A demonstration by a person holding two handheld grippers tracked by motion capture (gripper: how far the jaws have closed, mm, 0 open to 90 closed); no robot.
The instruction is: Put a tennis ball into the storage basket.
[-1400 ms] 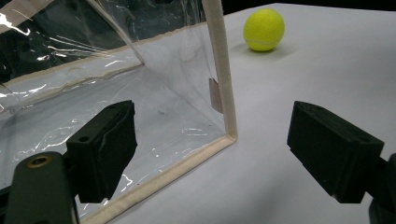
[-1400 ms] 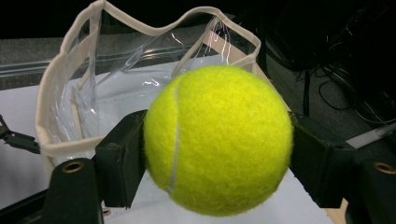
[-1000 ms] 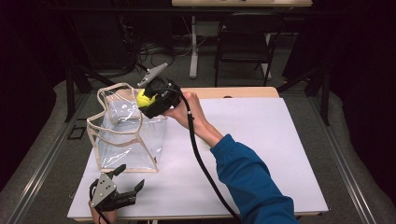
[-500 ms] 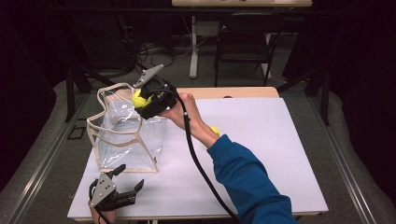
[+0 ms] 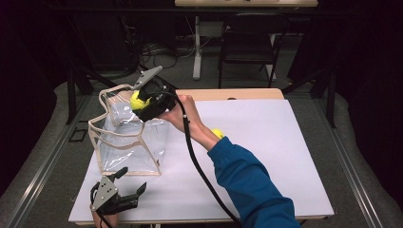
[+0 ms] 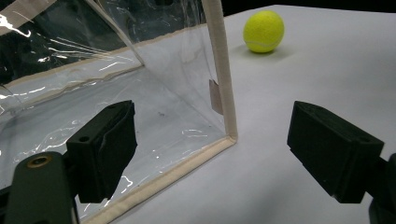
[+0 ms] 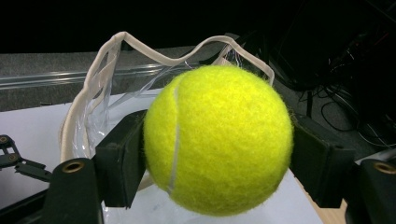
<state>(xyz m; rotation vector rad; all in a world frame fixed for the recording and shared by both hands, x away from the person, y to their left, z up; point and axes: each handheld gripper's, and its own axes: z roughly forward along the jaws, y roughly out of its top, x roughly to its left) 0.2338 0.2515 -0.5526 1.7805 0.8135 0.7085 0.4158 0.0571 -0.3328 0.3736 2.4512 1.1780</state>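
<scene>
A clear plastic bag (image 5: 127, 142) with beige trim stands open at the left of the white table top (image 5: 285, 156). My right gripper (image 5: 140, 100), held in a hand, is shut on a yellow tennis ball (image 5: 136, 99) at the bag's upper rim. In the right gripper view the ball (image 7: 218, 140) sits pressed between both pads, with the bag's rim (image 7: 112, 51) behind it. A second tennis ball (image 5: 217, 133) lies on the table beside the forearm. My left gripper (image 5: 131, 181) rests open near the front edge, and the bag's lower corner (image 6: 229, 135) stands between its jaws, untouched.
A blue-sleeved forearm (image 5: 247, 180) and the right gripper's black cable (image 5: 195, 156) cross the middle of the table. The loose ball (image 6: 264, 31) lies beyond the bag's corner. A dark chair (image 5: 247, 38) and a desk stand behind the table.
My right gripper has edged left with the ball toward the bag's mouth. The second ball has come out from behind the forearm. The left gripper has kept still.
</scene>
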